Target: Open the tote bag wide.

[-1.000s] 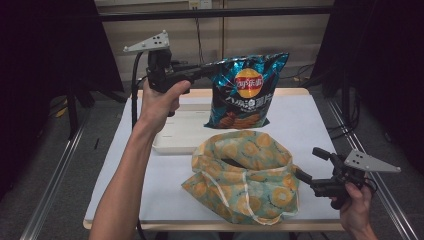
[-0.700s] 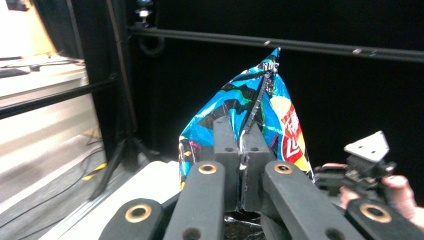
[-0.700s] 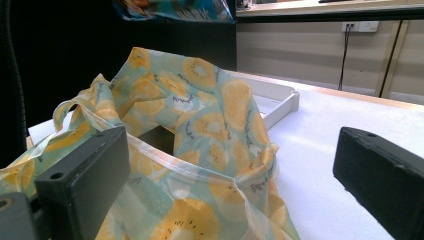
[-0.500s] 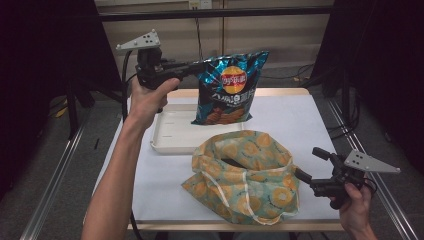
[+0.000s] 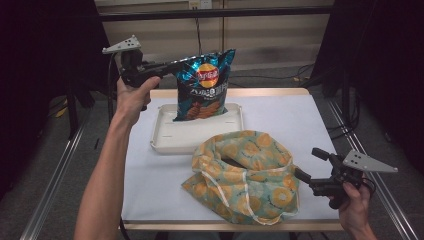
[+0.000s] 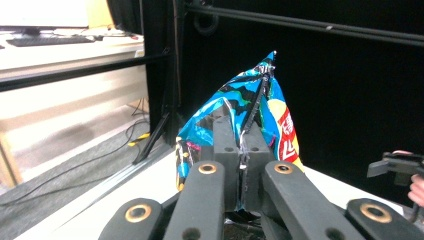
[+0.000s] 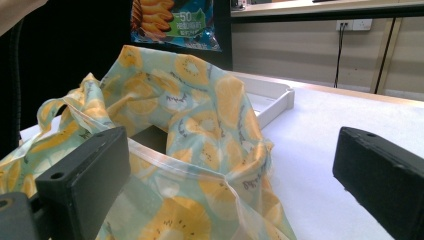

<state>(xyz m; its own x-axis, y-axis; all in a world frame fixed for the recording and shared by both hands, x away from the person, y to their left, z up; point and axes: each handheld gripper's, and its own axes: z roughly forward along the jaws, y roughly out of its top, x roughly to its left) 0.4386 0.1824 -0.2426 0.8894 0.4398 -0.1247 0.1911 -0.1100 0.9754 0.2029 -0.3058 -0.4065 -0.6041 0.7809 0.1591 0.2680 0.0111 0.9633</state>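
Note:
A blue chip bag (image 5: 204, 86) hangs in the air over the white tray (image 5: 165, 142), its lower edge close above the tray floor. My left gripper (image 5: 172, 66) is shut on the bag's top corner; in the left gripper view my left gripper (image 6: 240, 137) pinches the crinkled foil of the chip bag (image 6: 260, 107) between its two jaws. A soft cloth bag (image 5: 245, 175) with a citrus print lies slumped on the table with its mouth open. My right gripper (image 5: 309, 164) stands open at the cloth bag's right edge. In its own view my right gripper (image 7: 230, 160) has the cloth bag (image 7: 190, 100) in front of it, jaws wide apart.
The white table (image 5: 290, 120) has bare room at the right and back. The tray (image 7: 274, 102) sits behind the cloth bag. Dark metal frame rails (image 5: 50, 175) run along both sides of the table. The other hand's gripper (image 6: 395, 166) is at the far right in the left gripper view.
My left hand has carried the chip bag to the left and a little down, from above the table's middle to over the tray. The right gripper has stayed put.

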